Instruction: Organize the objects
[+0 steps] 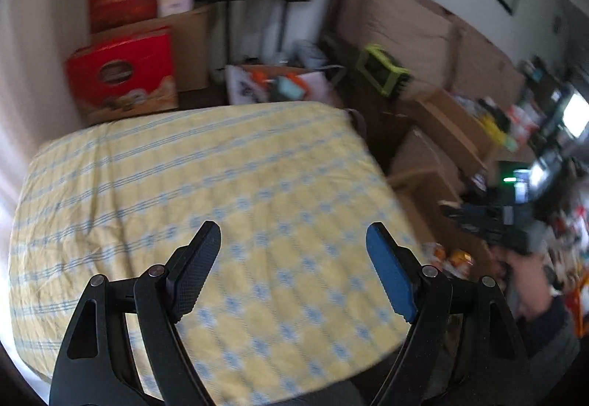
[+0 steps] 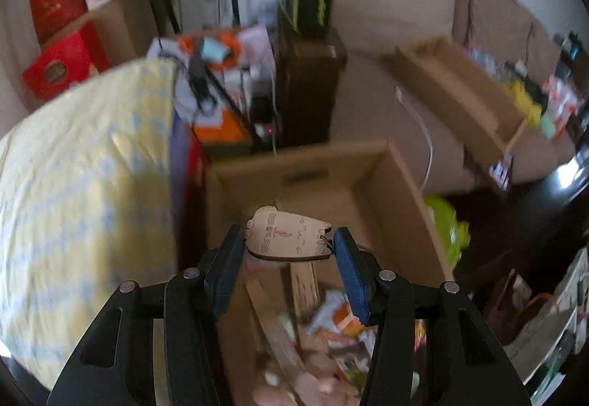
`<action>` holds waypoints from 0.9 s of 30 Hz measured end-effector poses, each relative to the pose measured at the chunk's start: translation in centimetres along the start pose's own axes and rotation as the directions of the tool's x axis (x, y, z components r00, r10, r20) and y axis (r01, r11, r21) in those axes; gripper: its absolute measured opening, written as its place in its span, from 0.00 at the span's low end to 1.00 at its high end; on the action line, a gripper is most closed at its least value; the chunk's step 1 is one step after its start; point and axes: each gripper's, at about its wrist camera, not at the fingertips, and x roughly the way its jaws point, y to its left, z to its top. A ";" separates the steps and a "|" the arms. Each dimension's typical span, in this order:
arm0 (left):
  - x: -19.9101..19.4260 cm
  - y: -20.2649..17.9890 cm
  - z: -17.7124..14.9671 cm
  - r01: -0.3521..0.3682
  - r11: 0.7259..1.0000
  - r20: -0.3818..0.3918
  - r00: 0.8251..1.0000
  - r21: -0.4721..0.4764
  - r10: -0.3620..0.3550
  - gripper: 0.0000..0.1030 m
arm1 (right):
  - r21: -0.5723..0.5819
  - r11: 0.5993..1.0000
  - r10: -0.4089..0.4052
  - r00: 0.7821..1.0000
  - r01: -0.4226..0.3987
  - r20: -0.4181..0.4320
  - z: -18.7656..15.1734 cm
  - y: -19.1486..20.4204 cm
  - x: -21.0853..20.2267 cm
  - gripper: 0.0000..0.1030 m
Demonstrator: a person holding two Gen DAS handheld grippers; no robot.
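Yellow-and-blue checked cloth (image 1: 206,185), wrinkled, covers the table on the left, with red boxes (image 1: 121,74) stacked by the wall behind it. The left gripper (image 1: 292,240) hovers above that cloth, fingers spread wide, nothing between them. Over to the right, the right gripper (image 2: 291,244) clamps a flat wooden cat-shaped tag (image 2: 289,238), long axis crosswise between the pads, above an open cardboard box (image 2: 401,185) of blurred clutter.
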 end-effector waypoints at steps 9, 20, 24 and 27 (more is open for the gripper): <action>-3.9 -8.1 0.5 0.016 0.995 0.036 0.999 0.102 -0.020 0.77 | 0.075 0.994 -0.082 0.997 0.083 -0.014 -4.4 -6.1 -2.7 0.62; -4.4 -16.5 -0.8 0.201 0.963 -0.051 0.980 0.181 -0.195 0.77 | 0.219 0.975 -0.022 1.000 0.025 -0.016 -17.0 -8.2 -17.1 0.77; -3.8 -18.1 -1.3 0.193 0.964 -0.104 0.979 0.184 -0.176 0.77 | 0.264 0.963 -0.048 0.999 0.048 -0.009 -19.2 -8.9 -20.7 0.77; -3.5 -18.7 -1.7 0.179 0.966 -0.138 0.978 0.186 -0.154 0.77 | 0.242 0.967 -0.080 0.997 0.078 0.001 -19.6 -8.8 -22.7 0.80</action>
